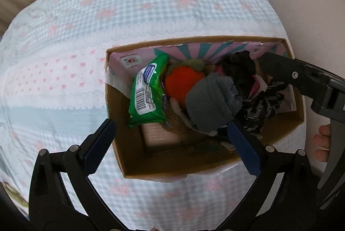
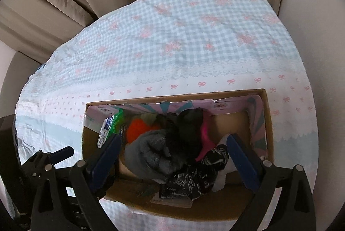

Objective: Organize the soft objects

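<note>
The step in hand looks like the close of a deposit: both grippers hang over the open brown cardboard box point(image 1: 120, 157) with the pink-and-teal printed lining, and nothing is between either pair of jaws. The box sits on a bench covered by a pale blue gingham cloth point(image 1: 151, 4) with pink bows and a lace band.

The soft things lie packed together in the box. A green plastic pack of wipes point(image 1: 148, 90) leans against the left inner wall; just beside it is an orange knitted ball with an olive top point(image 1: 182, 82); a rolled grey fleece sock point(image 1: 207, 101) lies across the middle, touching a black fuzzy bundle with a pink edge point(image 2: 189, 129) behind it. A black fabric piece with white script print point(image 2: 192, 181) rests at the near right.

The left gripper point(image 1: 172, 151) has its jaws spread wide, one blue pad outside the box's left wall, the other over the grey sock's near end; whether that pad brushes the sock I cannot tell. The right gripper point(image 2: 174, 162) is likewise wide, straddling the grey sock and the printed fabric without pressing on either.

No loose soft item shows on the cloth, so the sorting seems nearly or fully done. The next move probably calls for lifting both grippers straight up, clear of the box walls, without snagging the fabric.
</note>
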Demonstrator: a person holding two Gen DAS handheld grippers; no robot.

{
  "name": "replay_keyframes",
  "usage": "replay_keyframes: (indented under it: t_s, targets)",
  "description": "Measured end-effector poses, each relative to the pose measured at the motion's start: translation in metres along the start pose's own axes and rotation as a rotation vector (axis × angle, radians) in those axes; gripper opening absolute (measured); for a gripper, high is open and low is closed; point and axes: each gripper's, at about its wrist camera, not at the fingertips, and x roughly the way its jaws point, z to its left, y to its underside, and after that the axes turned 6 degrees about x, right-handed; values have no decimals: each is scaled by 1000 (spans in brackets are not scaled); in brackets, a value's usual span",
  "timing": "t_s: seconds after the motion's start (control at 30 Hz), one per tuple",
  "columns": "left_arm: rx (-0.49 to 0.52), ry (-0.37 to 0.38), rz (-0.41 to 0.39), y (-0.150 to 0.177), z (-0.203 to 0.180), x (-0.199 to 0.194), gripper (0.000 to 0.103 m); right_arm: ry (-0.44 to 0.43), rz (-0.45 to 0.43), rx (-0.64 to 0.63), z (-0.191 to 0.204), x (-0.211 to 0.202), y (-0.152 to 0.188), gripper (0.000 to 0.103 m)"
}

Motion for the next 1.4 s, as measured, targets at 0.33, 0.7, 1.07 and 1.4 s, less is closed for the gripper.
replay_keyframes:
  t_s: [0.33, 0.7, 1.07, 1.4]
  targets:
    - [0, 18, -92, 13, 3, -58, 103, 9, -72, -20, 23, -47, 15, 97]
    - [-1, -8, -314, 49, 30, -210, 103, 14, -251, -83, 96, -174, 53, 97]
    - [-58, -83, -680, 136, 90, -383, 103, 37, -581, -163, 186, -319, 128, 98]
    - [-31, -159, -855, 194, 90, -437, 103, 64, -739, -172, 210, -366, 177, 98]
